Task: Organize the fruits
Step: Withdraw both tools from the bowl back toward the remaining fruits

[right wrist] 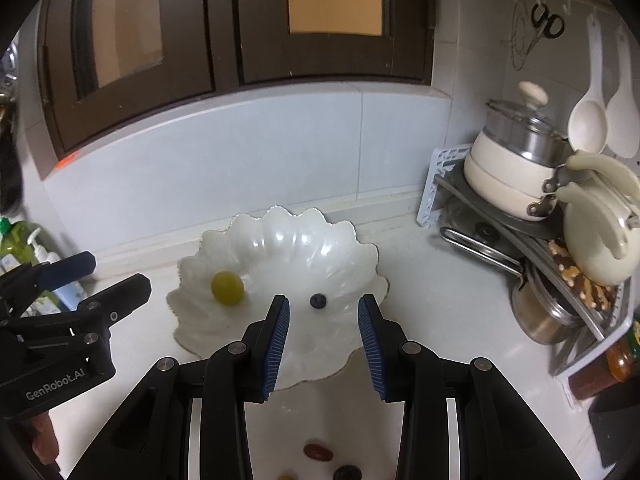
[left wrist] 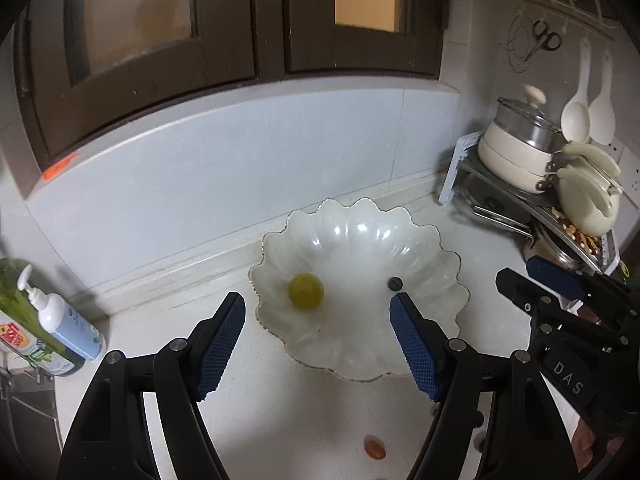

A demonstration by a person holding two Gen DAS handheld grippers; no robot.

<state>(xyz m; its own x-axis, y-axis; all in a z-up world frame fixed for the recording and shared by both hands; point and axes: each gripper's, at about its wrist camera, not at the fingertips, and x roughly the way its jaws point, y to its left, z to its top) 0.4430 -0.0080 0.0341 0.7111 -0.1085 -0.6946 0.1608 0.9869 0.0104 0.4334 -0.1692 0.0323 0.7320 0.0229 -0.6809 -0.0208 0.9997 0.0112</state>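
Both tongs spread, empty: left tongs (left wrist: 318,312), right tongs (right wrist: 323,314), hovering at the near rim of the scalloped bowl (right wrist: 348,240). Bowl holds green grape (right wrist: 227,288) and blueberry (right wrist: 318,301), apart. Reddish fruit (right wrist: 318,452), possibly a date, on the surface (right wrist: 432,312). Pot rack (right wrist: 500,216) right.

At the bottom edge of the right wrist view, a yellowish fruit (right wrist: 285,475) and a dark fruit (right wrist: 347,473) are cut off — kind unclear. Bottles (right wrist: 618,354) at lower right are half hidden.
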